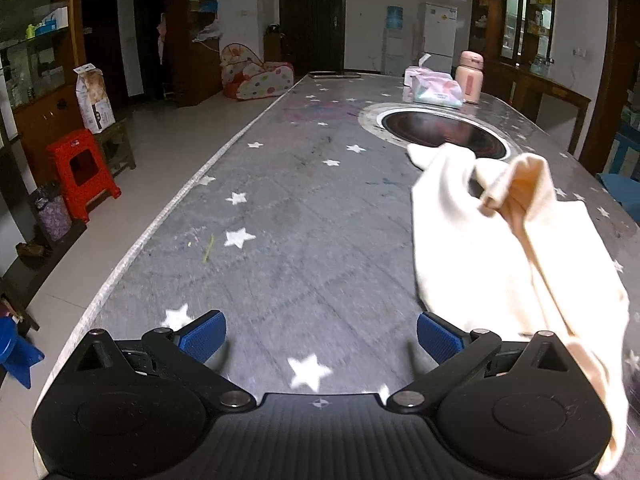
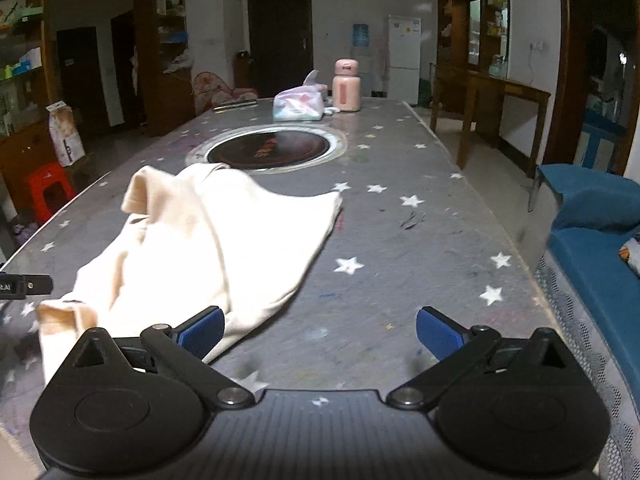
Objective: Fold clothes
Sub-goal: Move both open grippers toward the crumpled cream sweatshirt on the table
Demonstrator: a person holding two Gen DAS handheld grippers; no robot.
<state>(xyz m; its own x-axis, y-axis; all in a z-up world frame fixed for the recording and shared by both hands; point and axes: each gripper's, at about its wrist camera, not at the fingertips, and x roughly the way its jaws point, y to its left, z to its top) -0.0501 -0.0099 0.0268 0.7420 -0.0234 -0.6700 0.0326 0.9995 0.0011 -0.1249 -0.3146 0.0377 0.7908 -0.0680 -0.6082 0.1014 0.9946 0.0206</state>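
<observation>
1. Two grippers are in view, one per wrist camera, both over a grey table (image 1: 304, 208) printed with white stars.
2. Left gripper (image 1: 321, 340): jaws spread wide, blue pads well apart, nothing between them; only bare tabletop shows in the gap.
3. Right gripper (image 2: 320, 334): jaws likewise spread wide with nothing pinched. Its left pad (image 2: 202, 330) sits at the near edge of the garment; whether it touches cannot be told.
4. Cream garment (image 2: 208, 248): lies crumpled and unfolded on the table. In the left view it is to the right of the left gripper (image 1: 516, 248), with one raised fold standing up and its near end trailing past the gripper's right side. In the right view it lies ahead and to the left.
5. The garment's far edge reaches the rim of a round dark cooktop (image 2: 272, 148) set into the table.
6. Far end of the table: a pink bottle (image 2: 346, 86) stands upright, just beside a soft tissue pack (image 2: 298, 107).
7. Off the table, left view: a red plastic stool (image 1: 82, 172) stands on the tiled floor near wooden shelves.
8. Off the table, right view: a blue seat (image 2: 596, 240) runs along the table's right side.
9. Rear wall: a white fridge (image 2: 403, 58) stands beside a water dispenser.
</observation>
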